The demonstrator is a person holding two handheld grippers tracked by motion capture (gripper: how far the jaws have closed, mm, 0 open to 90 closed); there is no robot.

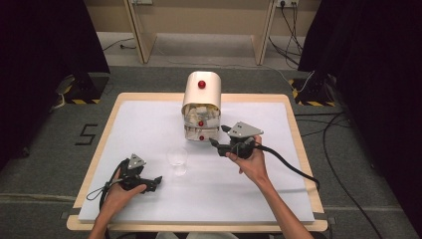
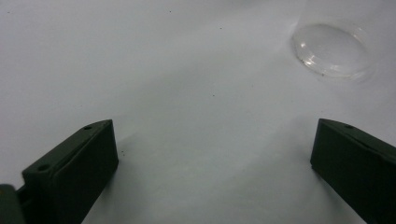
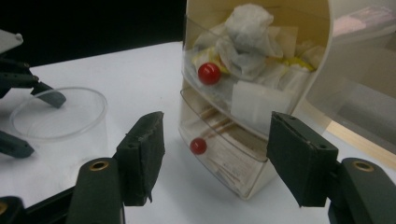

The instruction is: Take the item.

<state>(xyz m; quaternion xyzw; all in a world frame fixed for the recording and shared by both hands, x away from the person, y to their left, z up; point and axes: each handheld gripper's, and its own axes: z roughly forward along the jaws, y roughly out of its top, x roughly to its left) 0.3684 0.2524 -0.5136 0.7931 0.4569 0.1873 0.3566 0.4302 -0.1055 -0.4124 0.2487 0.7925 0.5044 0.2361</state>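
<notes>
Two black grippers are at work. Nearest the person, the left gripper [image 2: 212, 154] rests with its jaws spread wide and nothing between them, just beside the clear round plastic cup [image 1: 177, 158], which is light and easy to tip. Beyond the cup, the right gripper [image 3: 215, 156] has jaws partly apart, holding nothing, facing the small cream box with clear drawers [image 3: 243, 121]. Its lower drawer looks light and slippery; I would pinch the little red round knob [image 3: 198, 146].

Cup [image 2: 334, 49] top cut off (upper edge); drawer [image 3: 224, 154] contents indistinct.
</notes>
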